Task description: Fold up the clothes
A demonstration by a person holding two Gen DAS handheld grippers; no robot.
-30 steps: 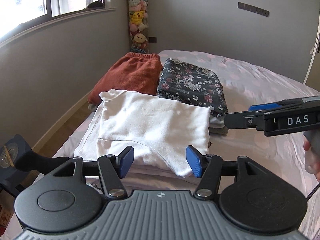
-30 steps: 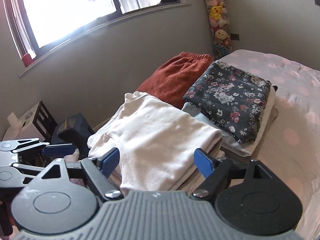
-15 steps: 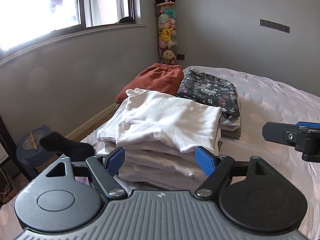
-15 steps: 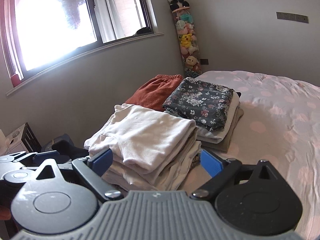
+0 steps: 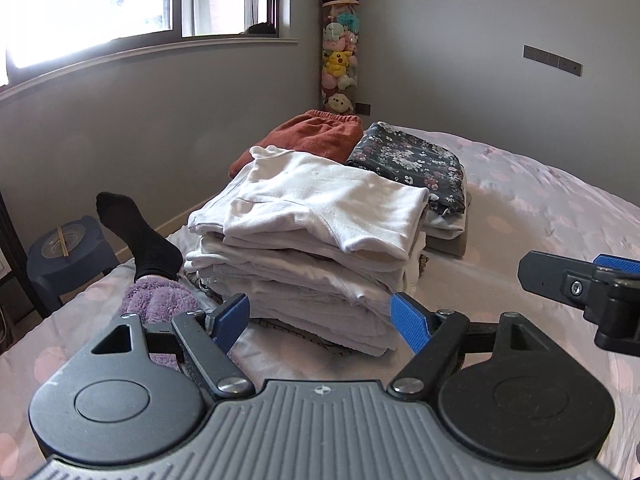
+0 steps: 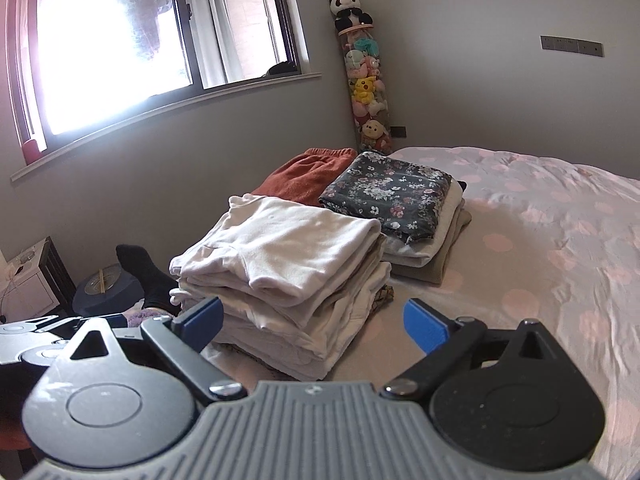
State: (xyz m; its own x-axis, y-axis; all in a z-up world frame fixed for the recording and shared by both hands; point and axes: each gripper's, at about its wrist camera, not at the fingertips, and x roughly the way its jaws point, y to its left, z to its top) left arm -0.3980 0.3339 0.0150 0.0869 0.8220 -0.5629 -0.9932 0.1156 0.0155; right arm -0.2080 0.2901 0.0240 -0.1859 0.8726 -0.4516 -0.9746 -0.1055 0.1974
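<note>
The left gripper [image 5: 320, 318] and right gripper [image 6: 312, 320] both hung spread and empty — just short of the tall stack of folded white garments [image 5: 316, 240] on the pink-dotted bedspread [image 6: 540, 240].

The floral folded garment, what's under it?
Under the floral garment lie a pale folded piece and an olive one on the bed. Only their edges show; anything between is covered.

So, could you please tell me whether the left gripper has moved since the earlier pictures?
Yes. The left gripper has pulled back and dropped lower: the white stack now shows its side layers, and the window fills more of the left wrist view.
</note>
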